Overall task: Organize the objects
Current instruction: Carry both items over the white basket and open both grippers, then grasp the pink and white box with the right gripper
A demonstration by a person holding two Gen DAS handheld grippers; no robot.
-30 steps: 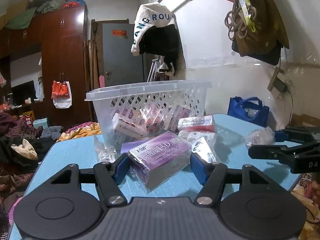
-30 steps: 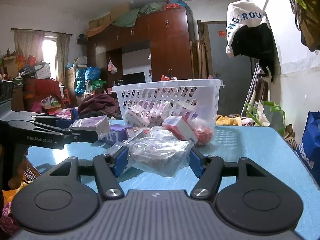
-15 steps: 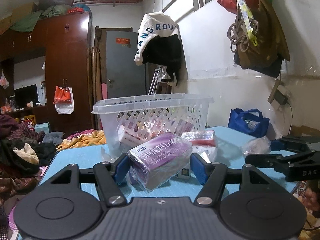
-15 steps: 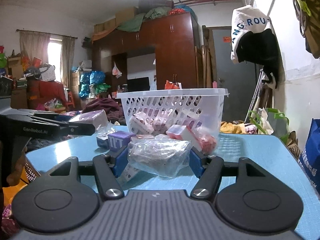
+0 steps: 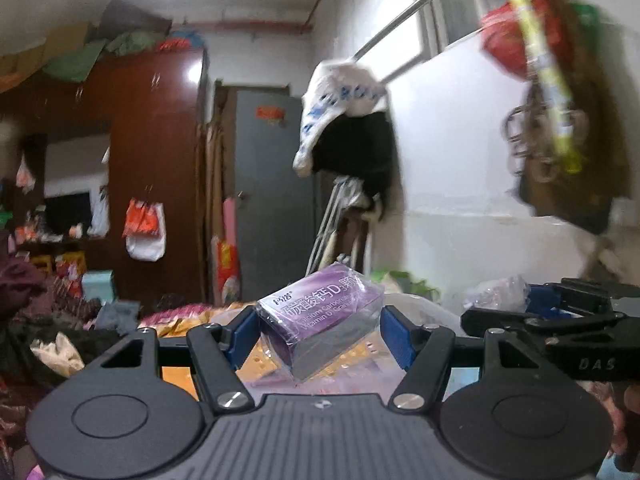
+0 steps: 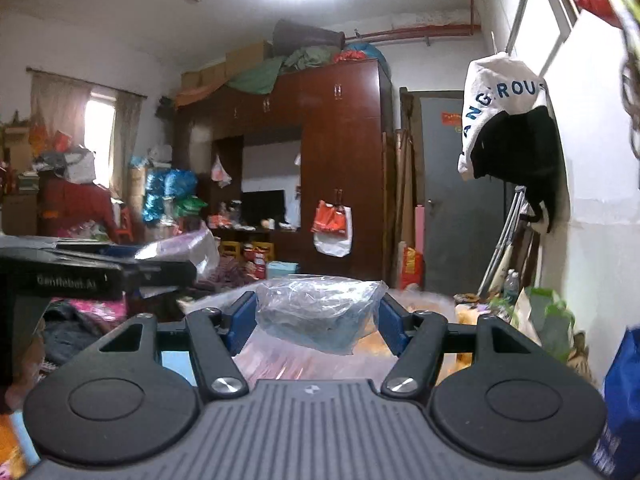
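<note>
Room: cluttered bedroom, ceiling lamp lit; dark wood wardrobe (image 6: 340, 160) at the far wall with bundles stacked on top, grey door (image 6: 460, 192) to its right, curtained window far left.
Wall, right: white cap (image 5: 340, 100) over a black garment on a slanted rail; brown bag (image 5: 568, 168) with rope and a red sack hanging nearer, blurred.
Around: orange-and-white bag (image 6: 332, 228) hanging on the wardrobe, TV in its niche, heaps of clothes on the left, crutches leaning by the door, blue bag (image 6: 624, 392) at the near right edge.
Below: pale basket rim (image 5: 416, 304) and pinkish contents show blurred under both tools; a strip of blue table (image 6: 176, 364) shows between the right tool's linkage.
Left gripper (image 5: 318, 326): blue pads pressed on both ends of a purple box (image 5: 320, 312) in clear wrap, box tilted, its near corner lowest, clear of any surface.
Right gripper (image 6: 318, 318): pads clamped on a crumpled clear bag (image 6: 320, 316) with something dark inside, hanging in the air.
Pose: both tools point nearly level across the room, side by side; each shows in the other's view, the right one at the right edge with its bag, the left one at the left edge with its box.
Hand: part of a hand shows under each neighbouring tool, blurred.
</note>
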